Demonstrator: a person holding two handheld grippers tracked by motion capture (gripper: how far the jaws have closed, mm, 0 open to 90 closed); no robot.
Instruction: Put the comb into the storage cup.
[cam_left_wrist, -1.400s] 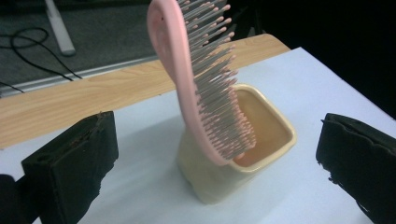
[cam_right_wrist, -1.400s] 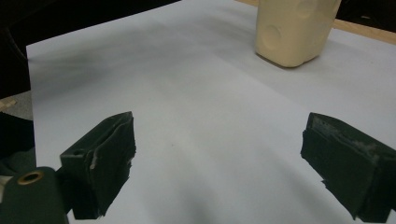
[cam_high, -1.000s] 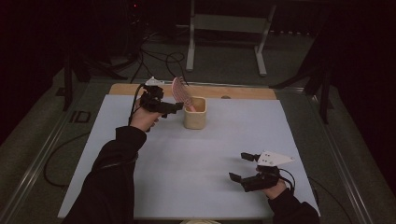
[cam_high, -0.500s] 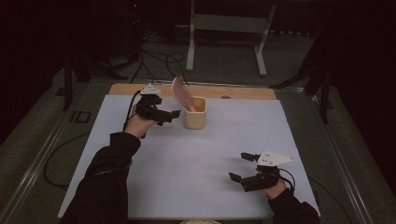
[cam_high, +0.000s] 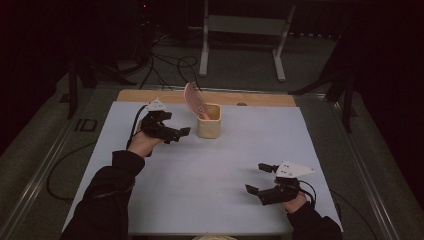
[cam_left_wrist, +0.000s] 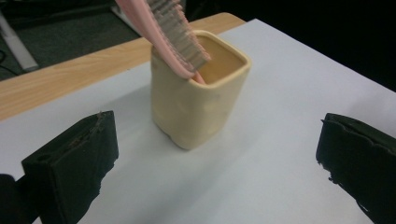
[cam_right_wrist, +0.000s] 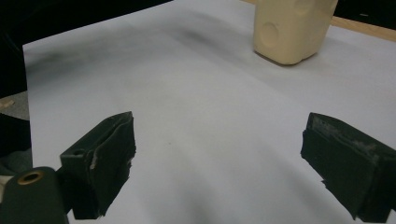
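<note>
Looking down from the high view, the left hand-held gripper (cam_high: 176, 134) is hovering spread just left of the cream cup (cam_high: 208, 121), where the pink hairbrush (cam_high: 194, 100) is standing, leaning left; the right hand-held gripper (cam_high: 261, 179) is resting spread, well apart.

In the left gripper view, the cup (cam_left_wrist: 198, 95) is sitting dead ahead between open jaws.

In the right gripper view, the cup (cam_right_wrist: 292, 29) is lying far ahead across the white surface (cam_right_wrist: 201, 116).

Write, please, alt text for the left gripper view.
A pink hairbrush stands tilted in a cream cup on a white table cover. The left gripper is open before the cup, its jaws wide apart.
</note>
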